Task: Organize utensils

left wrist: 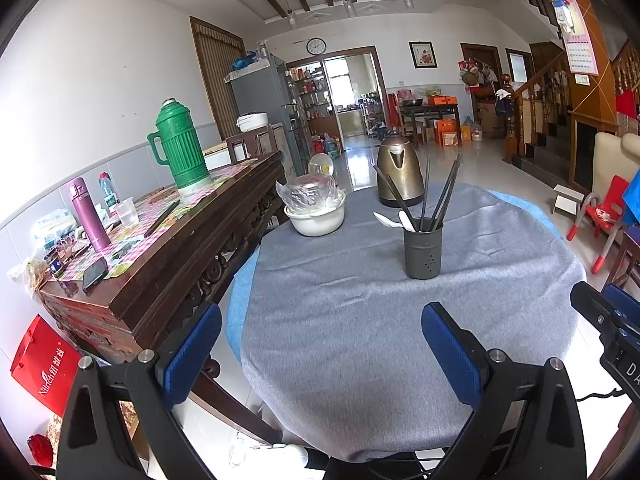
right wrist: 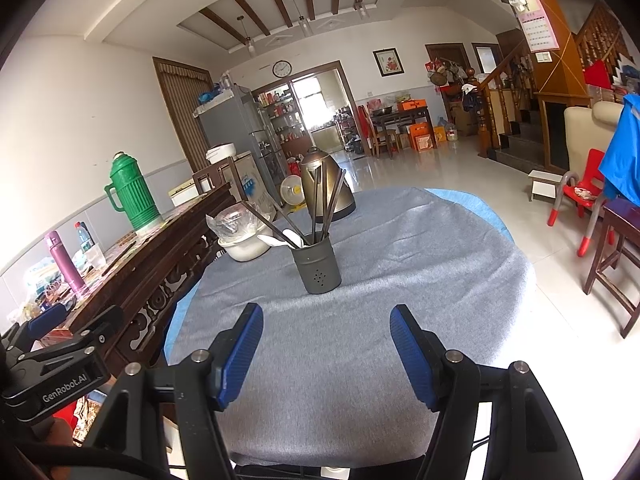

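— Where are the utensils?

— Standing in the dark holder (left wrist: 423, 249) on the grey-clothed surface (left wrist: 360, 340) — black chopsticks (left wrist: 446, 192) and white spoons (left wrist: 394, 219), in front of the brass kettle (left wrist: 400, 174).

— And the fingers?

— Left gripper (left wrist: 322, 354) spread wide, nothing between. Right gripper (right wrist: 326, 354) likewise apart and empty — both short of the holder.

We look forward and slightly down along each gripper's fingers from the near edge of the grey-clothed table (left wrist: 360, 320). Our left wrist view sits further left, nearer the wooden sideboard (left wrist: 168, 264). Both views share the utensil holder (left wrist: 423, 248) (right wrist: 317, 266), the kettle (left wrist: 400, 176) and the room beyond.
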`<action>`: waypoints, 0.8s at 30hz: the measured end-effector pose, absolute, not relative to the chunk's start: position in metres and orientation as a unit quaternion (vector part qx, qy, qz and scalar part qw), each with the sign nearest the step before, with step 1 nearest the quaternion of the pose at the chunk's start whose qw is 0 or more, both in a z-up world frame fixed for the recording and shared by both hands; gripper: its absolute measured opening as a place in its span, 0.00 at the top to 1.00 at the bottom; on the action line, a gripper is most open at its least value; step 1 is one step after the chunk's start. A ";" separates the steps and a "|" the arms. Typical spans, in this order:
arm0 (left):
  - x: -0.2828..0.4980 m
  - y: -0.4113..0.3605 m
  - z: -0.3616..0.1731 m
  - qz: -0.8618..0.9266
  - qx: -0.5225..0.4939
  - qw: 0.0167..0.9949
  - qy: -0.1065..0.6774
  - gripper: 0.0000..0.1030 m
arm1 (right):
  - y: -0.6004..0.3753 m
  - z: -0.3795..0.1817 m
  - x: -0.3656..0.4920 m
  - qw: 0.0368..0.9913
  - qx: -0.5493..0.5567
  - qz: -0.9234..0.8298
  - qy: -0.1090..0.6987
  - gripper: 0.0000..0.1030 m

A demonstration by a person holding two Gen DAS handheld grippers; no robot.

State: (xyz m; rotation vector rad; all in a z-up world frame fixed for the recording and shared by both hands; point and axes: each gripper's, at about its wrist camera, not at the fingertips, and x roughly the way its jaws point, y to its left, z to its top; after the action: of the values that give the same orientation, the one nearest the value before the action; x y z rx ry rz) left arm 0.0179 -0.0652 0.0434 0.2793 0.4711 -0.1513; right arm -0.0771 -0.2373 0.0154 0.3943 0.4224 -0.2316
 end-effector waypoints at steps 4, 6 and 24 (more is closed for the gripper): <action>0.017 -0.065 0.043 -0.074 0.139 0.960 0.234 0.03 | -0.237 0.016 -0.077 0.952 0.193 -0.114 0.208 0.33; 0.017 -0.065 0.043 -0.075 0.139 0.959 0.235 0.03 | -0.237 0.015 -0.077 0.952 0.194 -0.114 0.208 0.33; 0.021 -0.061 0.042 -0.073 0.137 0.959 0.238 0.03 | -0.238 0.014 -0.078 0.952 0.194 -0.118 0.204 0.33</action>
State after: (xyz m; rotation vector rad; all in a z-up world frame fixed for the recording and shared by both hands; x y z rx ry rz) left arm 0.0205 -0.0612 0.0417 0.2776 0.4828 -0.1475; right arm -0.0781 -0.2377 0.0145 0.3946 0.4152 -0.2398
